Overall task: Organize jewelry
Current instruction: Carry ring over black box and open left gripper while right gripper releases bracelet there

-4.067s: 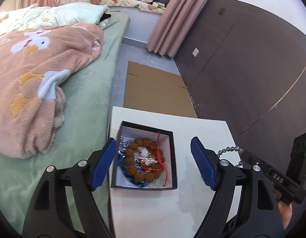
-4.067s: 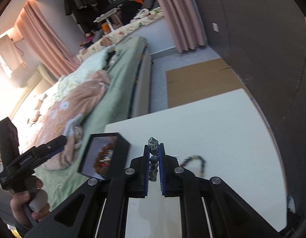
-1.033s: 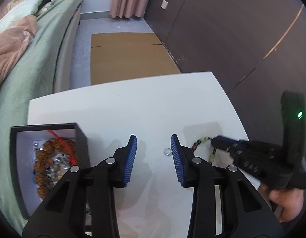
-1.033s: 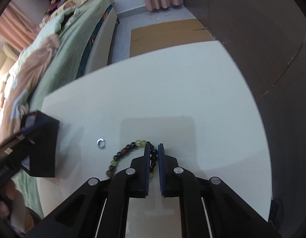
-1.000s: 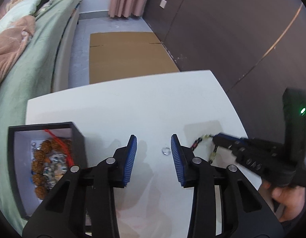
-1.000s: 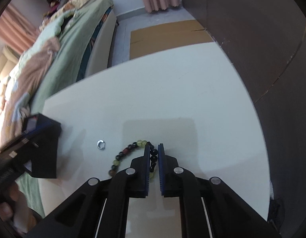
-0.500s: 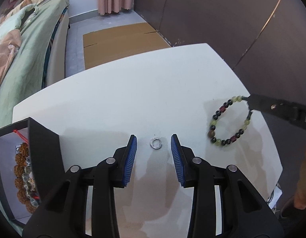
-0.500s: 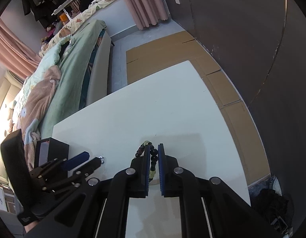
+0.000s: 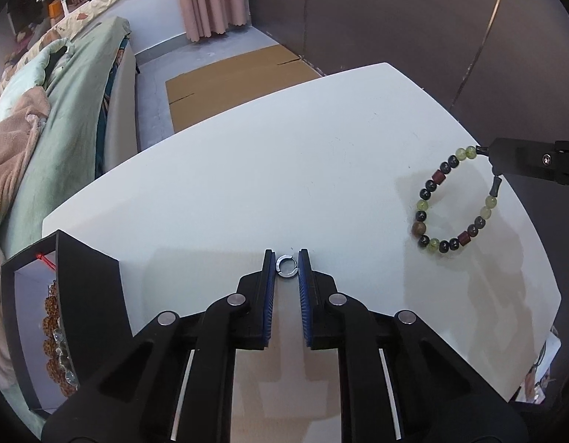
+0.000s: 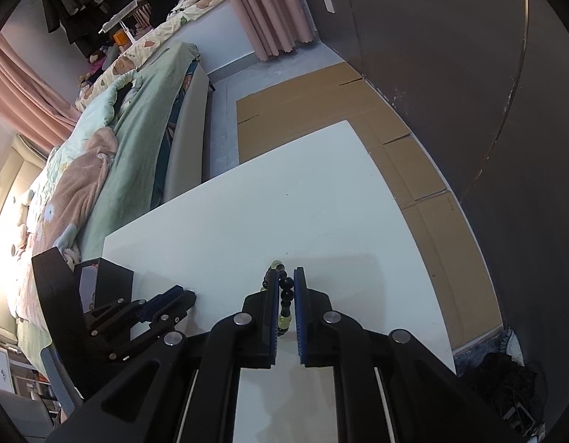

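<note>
The left gripper (image 9: 287,258) was closing, its jaws touching the silver ring (image 9: 287,267) between them; the right gripper (image 10: 286,277) clamped the bead bracelet (image 9: 455,203).

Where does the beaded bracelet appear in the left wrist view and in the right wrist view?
Left wrist view: the beaded bracelet hangs at the far right, pinched at its top by the right gripper.
Right wrist view: the same bracelet shows at lower centre, between the blue pads.
Shared landmark: the black jewelry box at the table's left edge.
</note>
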A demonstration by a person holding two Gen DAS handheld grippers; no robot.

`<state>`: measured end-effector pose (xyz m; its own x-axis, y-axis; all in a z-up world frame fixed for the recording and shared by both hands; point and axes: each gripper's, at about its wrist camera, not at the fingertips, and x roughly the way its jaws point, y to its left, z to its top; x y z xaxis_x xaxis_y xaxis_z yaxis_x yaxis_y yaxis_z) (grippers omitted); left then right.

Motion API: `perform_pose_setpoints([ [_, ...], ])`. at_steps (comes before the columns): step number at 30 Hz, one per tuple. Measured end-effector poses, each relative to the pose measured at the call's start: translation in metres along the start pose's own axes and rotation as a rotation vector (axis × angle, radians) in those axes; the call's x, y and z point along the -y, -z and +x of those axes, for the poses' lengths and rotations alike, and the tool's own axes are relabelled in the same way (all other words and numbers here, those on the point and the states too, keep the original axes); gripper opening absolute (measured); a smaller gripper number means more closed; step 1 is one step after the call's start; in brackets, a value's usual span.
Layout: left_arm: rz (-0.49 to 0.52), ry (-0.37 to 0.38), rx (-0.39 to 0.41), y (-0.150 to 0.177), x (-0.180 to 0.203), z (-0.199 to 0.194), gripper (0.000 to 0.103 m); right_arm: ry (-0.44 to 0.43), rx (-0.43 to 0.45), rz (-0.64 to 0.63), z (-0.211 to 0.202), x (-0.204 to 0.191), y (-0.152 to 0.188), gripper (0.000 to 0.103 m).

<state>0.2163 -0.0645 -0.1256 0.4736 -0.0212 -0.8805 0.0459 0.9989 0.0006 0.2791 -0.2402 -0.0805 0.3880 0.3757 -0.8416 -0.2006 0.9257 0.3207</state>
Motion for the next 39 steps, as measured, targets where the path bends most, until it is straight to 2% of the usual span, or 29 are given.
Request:
perform_pose_setpoints([
  [7,-0.059,0.049,0.043,-0.001,-0.017,-0.026,0.013,-0.047,0.032,-0.007,-0.008,-0.012,0.002,0.008],
  [11,-0.108,0.062,0.089,0.001,-0.036,-0.054,0.013,-0.087,0.065,-0.013,-0.017,-0.023,0.005,0.008],
  [19,-0.208,0.059,0.175,0.014,-0.080,-0.106,0.013,-0.150,0.131,-0.040,-0.035,-0.050,0.017,0.008],
  [29,-0.343,0.060,0.228,0.034,-0.140,-0.135,0.014,-0.196,0.167,-0.090,-0.040,-0.087,0.028,0.008],
  [30,-0.359,0.060,0.231,0.036,-0.145,-0.136,0.017,-0.202,0.170,-0.094,-0.041,-0.090,0.029,0.008],
  [32,-0.397,0.053,0.240,0.041,-0.156,-0.141,0.057,-0.217,0.178,-0.103,-0.043,-0.099,0.032,0.008],
  [36,-0.420,0.058,0.270,0.049,-0.171,-0.154,0.059,-0.248,0.193,-0.121,-0.049,-0.117,0.035,0.008],
  [39,-0.431,0.059,0.281,0.054,-0.181,-0.162,0.071,-0.277,0.205,-0.136,-0.054,-0.131,0.036,0.008],
])
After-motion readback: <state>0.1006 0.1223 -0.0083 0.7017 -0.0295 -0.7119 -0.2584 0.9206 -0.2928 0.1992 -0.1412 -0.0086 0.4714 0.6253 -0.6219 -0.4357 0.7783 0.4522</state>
